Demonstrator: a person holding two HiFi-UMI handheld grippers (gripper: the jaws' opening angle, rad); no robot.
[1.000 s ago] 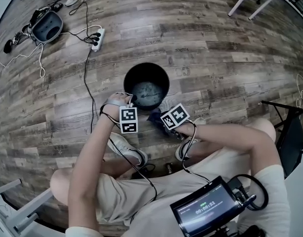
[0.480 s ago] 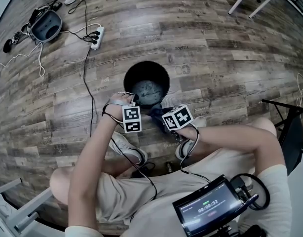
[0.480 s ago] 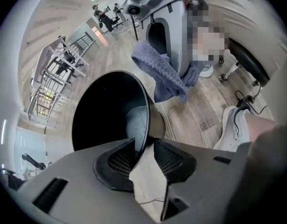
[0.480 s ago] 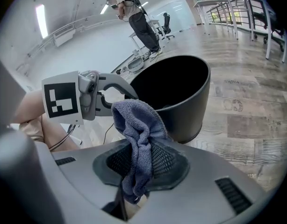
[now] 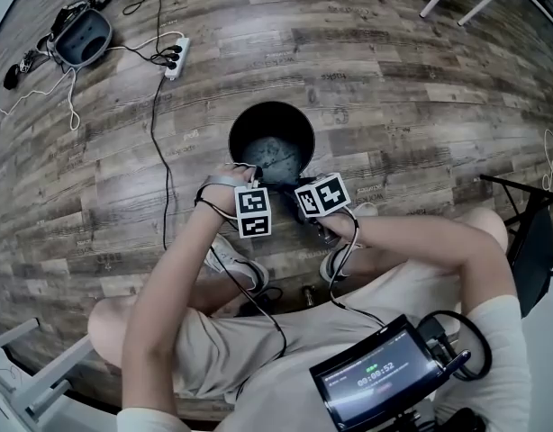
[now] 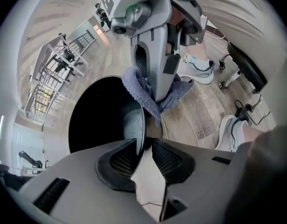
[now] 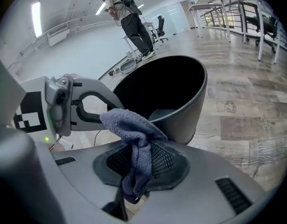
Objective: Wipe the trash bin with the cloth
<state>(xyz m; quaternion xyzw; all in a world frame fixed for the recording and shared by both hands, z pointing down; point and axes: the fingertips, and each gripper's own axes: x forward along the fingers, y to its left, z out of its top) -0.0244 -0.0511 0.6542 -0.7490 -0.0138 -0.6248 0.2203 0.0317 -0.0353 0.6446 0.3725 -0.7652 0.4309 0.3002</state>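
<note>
Right gripper view: cloth (image 7: 129, 125) clamped in claw (image 7: 139, 166).

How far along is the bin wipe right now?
Done: the right gripper is shut on the cloth, and the left gripper clamps the trash bin by its rim. In hand: the cloth is at the near rim. Left: most of the wiping, it seems; the bin's bottom looks smudged.

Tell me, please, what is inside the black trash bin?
The trash bin shows only a scuffed grey bottom, no rubbish. The left hand-held gripper clamps its rim, covering the near inner wall.
</note>
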